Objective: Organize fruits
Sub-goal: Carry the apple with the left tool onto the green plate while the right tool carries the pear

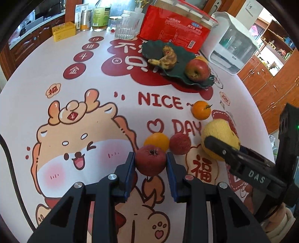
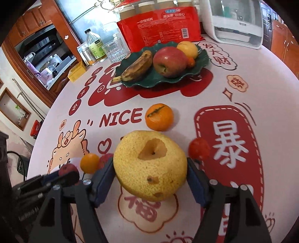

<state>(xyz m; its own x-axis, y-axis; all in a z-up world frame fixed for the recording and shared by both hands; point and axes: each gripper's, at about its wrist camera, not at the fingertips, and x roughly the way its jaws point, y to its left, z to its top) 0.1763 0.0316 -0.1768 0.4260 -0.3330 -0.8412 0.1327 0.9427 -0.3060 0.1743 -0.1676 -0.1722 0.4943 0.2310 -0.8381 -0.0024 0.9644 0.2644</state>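
My left gripper [image 1: 150, 156] is shut on a small dark red fruit [image 1: 150, 161], with both blue pads against its sides just above the tablecloth. A big yellow pear [image 2: 150, 166] sits between the pads of my right gripper [image 2: 150, 164], and both pads touch it. In the left wrist view one right finger [image 1: 220, 147] lies across that pear [image 1: 217, 134]. Loose on the table are a tangerine [image 2: 159, 116], a small orange [image 1: 156, 142], a rough red fruit [image 1: 180, 144] and a small red one [image 2: 199, 151]. The green leaf plate [image 2: 203, 56] holds a banana [image 2: 137, 66], an apple [image 2: 170, 61] and a yellow fruit [image 2: 187, 49].
Behind the plate stand a red packet [image 2: 160, 24], a glass [image 2: 114, 49], bottles [image 1: 101, 15], a yellow tin [image 1: 64, 30] and a white appliance [image 1: 233, 46]. The table edge curves close on the right in the left wrist view, with wooden cabinets beyond.
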